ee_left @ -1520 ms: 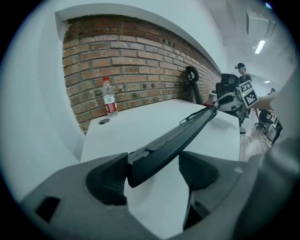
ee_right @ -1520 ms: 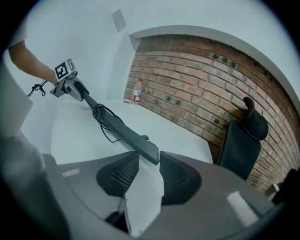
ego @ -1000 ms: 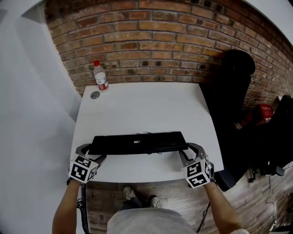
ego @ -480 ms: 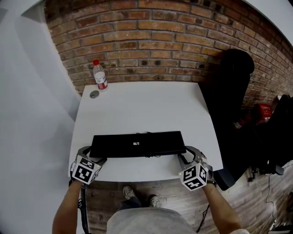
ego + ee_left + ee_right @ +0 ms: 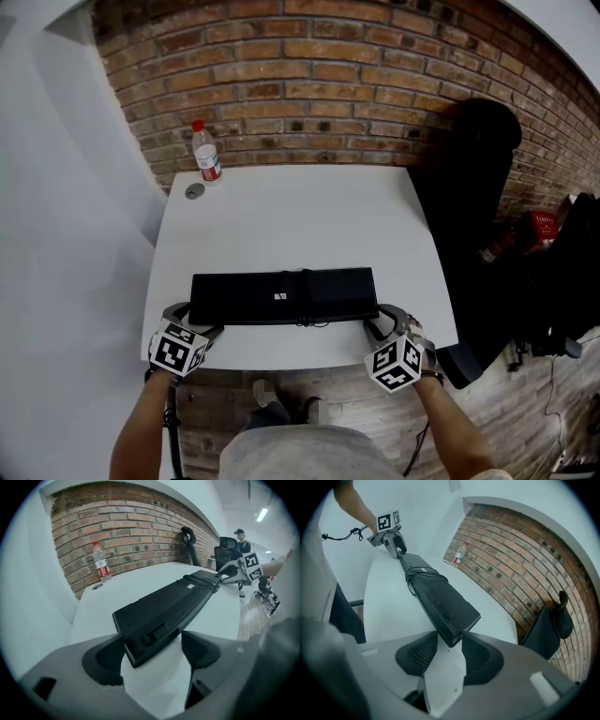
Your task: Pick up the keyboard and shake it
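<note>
Head view gave us a black keyboard (image 5: 234, 298), its small white label (image 5: 278, 296) unreadable; the left gripper (image 5: 152, 645) was opening round one end, the right gripper (image 5: 449, 649) clamped the other.

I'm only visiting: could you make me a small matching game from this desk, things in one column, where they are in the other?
1 keyboard
2 water bottle
3 grey disc
4 brick wall

A upright at the far left corner of the table
B lying flat along the near edge
C behind the table
D set flat in the tabletop, beside the bottle

Pairs: 1-B, 2-A, 3-D, 4-C
</note>
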Demonstrator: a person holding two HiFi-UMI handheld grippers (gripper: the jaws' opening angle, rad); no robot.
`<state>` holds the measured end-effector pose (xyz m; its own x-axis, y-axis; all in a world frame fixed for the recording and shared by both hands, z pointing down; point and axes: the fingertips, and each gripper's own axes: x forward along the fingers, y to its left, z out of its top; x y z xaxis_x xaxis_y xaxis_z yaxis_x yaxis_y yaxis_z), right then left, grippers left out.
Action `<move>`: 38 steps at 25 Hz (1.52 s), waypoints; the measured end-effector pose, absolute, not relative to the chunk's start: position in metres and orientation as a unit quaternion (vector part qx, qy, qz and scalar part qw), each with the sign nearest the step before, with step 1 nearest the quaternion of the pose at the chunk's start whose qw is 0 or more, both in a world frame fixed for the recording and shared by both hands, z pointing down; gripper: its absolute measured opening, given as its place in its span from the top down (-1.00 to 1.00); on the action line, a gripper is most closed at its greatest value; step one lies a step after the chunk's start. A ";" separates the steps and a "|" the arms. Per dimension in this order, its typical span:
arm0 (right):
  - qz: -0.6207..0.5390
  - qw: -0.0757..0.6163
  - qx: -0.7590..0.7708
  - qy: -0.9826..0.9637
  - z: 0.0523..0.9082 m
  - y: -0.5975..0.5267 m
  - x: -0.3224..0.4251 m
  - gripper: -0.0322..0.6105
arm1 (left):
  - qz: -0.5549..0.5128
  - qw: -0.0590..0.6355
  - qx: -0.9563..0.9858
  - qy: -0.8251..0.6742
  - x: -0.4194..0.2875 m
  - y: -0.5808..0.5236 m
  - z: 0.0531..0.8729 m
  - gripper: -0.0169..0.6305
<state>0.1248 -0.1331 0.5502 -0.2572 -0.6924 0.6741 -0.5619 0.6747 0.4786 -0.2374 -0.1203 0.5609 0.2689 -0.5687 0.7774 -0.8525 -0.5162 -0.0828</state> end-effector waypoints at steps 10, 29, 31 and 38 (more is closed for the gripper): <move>0.002 0.435 0.415 -0.799 0.549 -0.117 0.137 0.47 | 0.341 0.190 0.785 -0.481 -0.229 -0.118 0.545 -0.10; 0.093 0.204 0.416 -0.882 0.450 -0.096 0.044 0.81 | 0.127 0.189 0.839 -0.494 -0.102 -0.092 0.446 0.62; 0.092 0.193 0.409 -0.887 0.442 -0.091 0.040 0.83 | 0.119 0.185 0.843 -0.491 -0.087 -0.086 0.439 0.70; 0.098 0.164 0.392 -0.900 0.424 -0.077 0.037 0.87 | 0.102 0.183 0.843 -0.495 -0.051 -0.070 0.429 0.95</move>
